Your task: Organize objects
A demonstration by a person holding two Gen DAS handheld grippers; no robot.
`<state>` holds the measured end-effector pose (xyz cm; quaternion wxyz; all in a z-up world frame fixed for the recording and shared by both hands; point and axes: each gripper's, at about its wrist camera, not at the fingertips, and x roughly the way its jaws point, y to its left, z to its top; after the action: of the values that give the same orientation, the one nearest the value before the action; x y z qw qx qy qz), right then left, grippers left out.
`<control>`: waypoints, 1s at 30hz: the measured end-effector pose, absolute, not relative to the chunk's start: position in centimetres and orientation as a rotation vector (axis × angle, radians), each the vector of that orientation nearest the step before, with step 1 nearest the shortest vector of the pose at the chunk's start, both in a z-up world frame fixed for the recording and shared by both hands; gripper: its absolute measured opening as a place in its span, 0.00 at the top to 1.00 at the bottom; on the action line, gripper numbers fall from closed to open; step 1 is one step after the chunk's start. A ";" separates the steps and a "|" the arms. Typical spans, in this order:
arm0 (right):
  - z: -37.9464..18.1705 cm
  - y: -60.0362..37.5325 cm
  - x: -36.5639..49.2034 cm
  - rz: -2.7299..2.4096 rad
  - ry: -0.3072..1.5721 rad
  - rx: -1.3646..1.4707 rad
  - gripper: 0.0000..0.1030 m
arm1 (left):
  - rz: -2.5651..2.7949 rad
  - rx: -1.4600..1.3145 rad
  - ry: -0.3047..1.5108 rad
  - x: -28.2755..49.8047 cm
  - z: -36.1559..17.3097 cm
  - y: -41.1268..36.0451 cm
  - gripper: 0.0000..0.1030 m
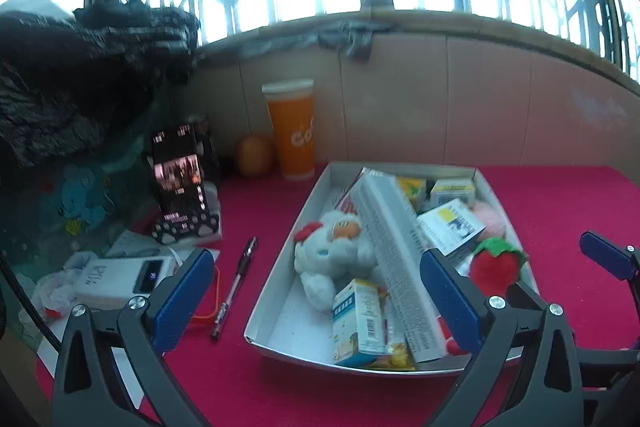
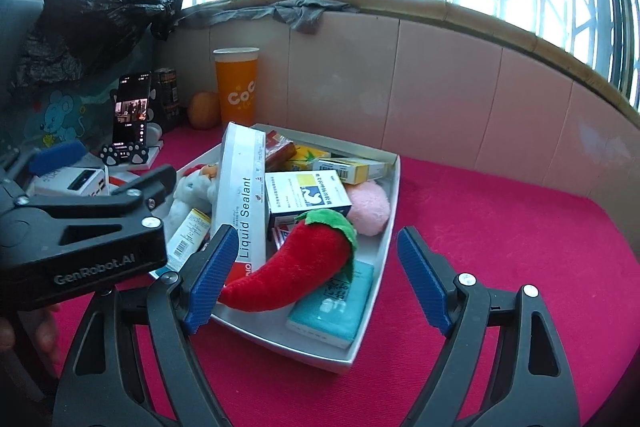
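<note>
A white tray point(image 1: 276, 267) on the red cloth holds a long grey sealant box point(image 1: 394, 259), a white plush doll point(image 1: 336, 255), a red plush chili point(image 2: 296, 267), several small medicine boxes, a pink plush ball point(image 2: 368, 207) and a teal tissue pack point(image 2: 332, 303). A black pen point(image 1: 234, 293) lies on the cloth left of the tray. My left gripper point(image 1: 320, 299) is open and empty over the tray's near end. My right gripper point(image 2: 316, 275) is open and empty, its jaws either side of the chili without touching it. The tray also shows in the right wrist view point(image 2: 384, 247).
An orange cup point(image 1: 292, 131), an orange fruit point(image 1: 254, 155), a phone on a paw stand point(image 1: 180, 183) and a white power bank point(image 1: 124, 279) stand at the left. A tiled wall and barred window lie behind. Red cloth point(image 2: 500, 247) stretches right of the tray.
</note>
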<state>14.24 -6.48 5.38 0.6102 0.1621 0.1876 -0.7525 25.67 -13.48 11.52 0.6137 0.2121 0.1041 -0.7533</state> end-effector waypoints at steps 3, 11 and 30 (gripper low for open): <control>6.0 -5.1 14.3 -1.779 0.394 0.314 0.20 | -1.767 0.432 0.252 26.0 12.7 -12.3 0.00; 8.6 -1.3 13.3 -1.920 0.308 0.225 0.20 | -1.764 0.263 0.214 26.5 15.5 -8.9 0.00; 11.3 8.9 9.7 -2.003 0.038 0.130 0.00 | -1.836 0.341 0.270 24.3 16.4 -4.9 0.00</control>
<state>9.71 8.90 11.32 0.5369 0.0546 0.0159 -0.8417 24.28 -4.92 16.42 0.5870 0.1463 0.1159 -0.7878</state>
